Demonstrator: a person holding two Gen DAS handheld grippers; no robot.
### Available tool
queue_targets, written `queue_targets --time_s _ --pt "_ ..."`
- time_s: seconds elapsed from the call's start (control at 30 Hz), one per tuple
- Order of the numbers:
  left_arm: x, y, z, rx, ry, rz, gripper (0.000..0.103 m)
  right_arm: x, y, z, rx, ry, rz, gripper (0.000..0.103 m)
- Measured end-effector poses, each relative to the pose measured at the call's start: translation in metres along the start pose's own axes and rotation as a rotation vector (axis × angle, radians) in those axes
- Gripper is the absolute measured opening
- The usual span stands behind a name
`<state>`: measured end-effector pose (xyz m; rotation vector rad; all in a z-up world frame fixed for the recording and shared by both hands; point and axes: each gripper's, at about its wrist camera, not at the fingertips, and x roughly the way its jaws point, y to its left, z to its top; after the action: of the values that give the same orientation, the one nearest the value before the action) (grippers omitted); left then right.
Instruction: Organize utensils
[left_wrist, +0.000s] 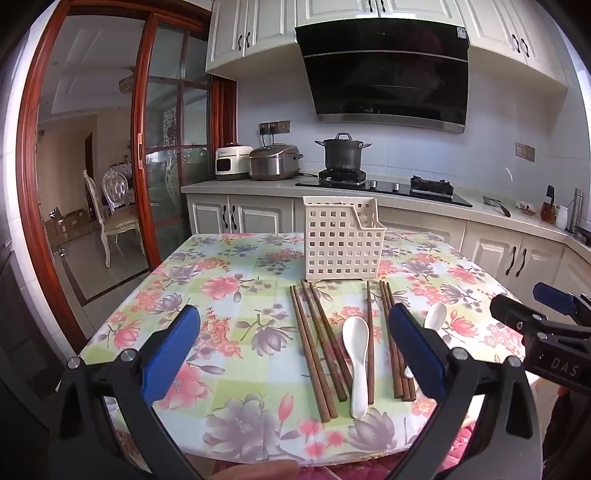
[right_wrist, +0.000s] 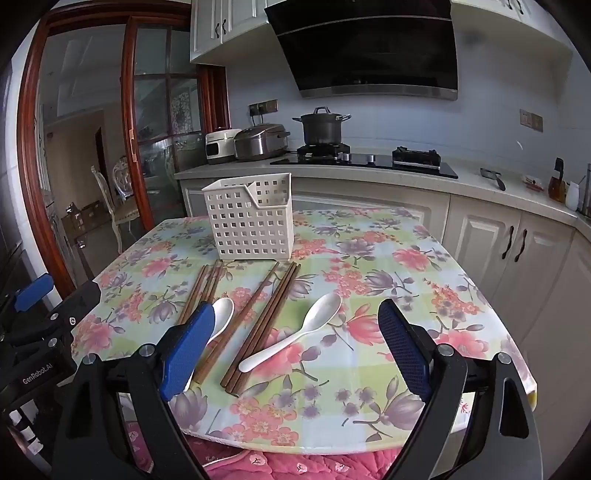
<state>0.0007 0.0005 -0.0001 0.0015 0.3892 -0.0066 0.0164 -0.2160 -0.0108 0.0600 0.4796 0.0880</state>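
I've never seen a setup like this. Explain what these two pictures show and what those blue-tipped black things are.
Those are two hand-held grippers, one in each of a person's hands, each with a fisheye camera looking along its fingers. One picture is from the left gripper, the other from the right gripper; each also glimpses the other at its edge. Both are open and hold nothing. On the flowered tablecloth stands a white perforated basket. In front of it lie brown chopsticks in loose groups and two white spoons, one on the left and one on the right.
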Motion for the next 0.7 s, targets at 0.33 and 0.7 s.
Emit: queue_targets --time_s 0.33,0.7 --pt "0.004 0.002 -0.002 0.016 -0.026 -0.020 0.099 -0.007 0.003 0.003 -0.006 -0.038 0.006 0.085" --pt "-0.005 0.002 -0.003 0.007 -0.043 -0.050 0.098 -0.013 0.003 0.003 -0.006 -0.065 0.029 0.085"
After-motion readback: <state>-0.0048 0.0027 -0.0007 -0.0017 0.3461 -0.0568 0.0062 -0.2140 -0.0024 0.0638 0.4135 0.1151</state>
